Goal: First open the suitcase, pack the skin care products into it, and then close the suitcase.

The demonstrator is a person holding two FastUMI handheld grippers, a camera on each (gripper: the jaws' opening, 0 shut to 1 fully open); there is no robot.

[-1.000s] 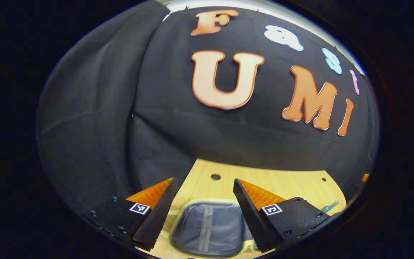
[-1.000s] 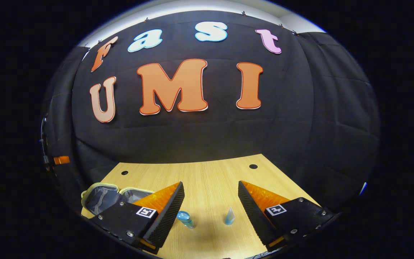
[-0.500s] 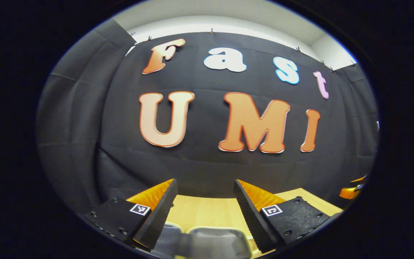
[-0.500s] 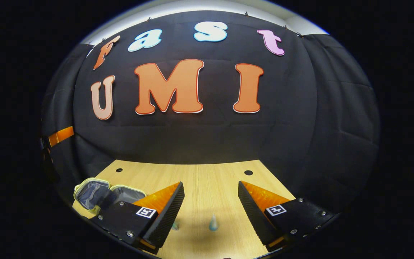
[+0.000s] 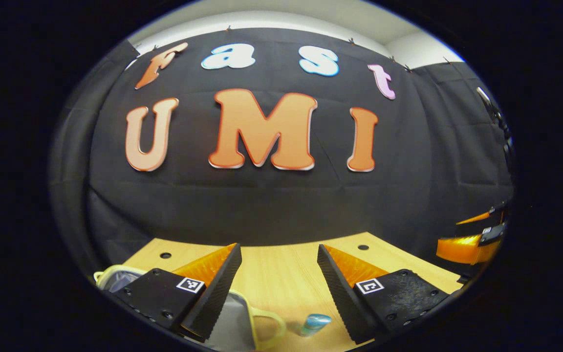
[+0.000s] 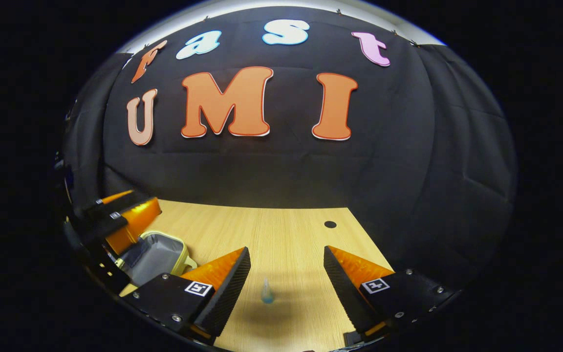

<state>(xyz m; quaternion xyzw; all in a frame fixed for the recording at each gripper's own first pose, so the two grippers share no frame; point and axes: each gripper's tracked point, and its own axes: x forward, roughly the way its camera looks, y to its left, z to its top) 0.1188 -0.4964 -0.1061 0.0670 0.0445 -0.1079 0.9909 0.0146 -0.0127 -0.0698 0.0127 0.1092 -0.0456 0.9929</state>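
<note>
Wooden table (image 6: 281, 230); suitcase (image 6: 157, 249) open at 9 o'clock. Right gripper (image 6: 286, 274) wide open, empty; centre on small tube (image 6: 267, 293) before closing.

My table (image 6: 281, 234) is pale wood with a fine straight grain, matt. The suitcase (image 6: 157, 249) looks lined in soft grey cloth, its rim smooth plastic. The small tube (image 5: 314, 323) has a slight sheen.

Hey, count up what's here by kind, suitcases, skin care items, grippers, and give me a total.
Suitcase: 1, open
Skin care products: 2, a blue bottle lying down and a small blue tube standing
Grippers: 2, left gripper and right gripper, both open
Total: 5
</note>
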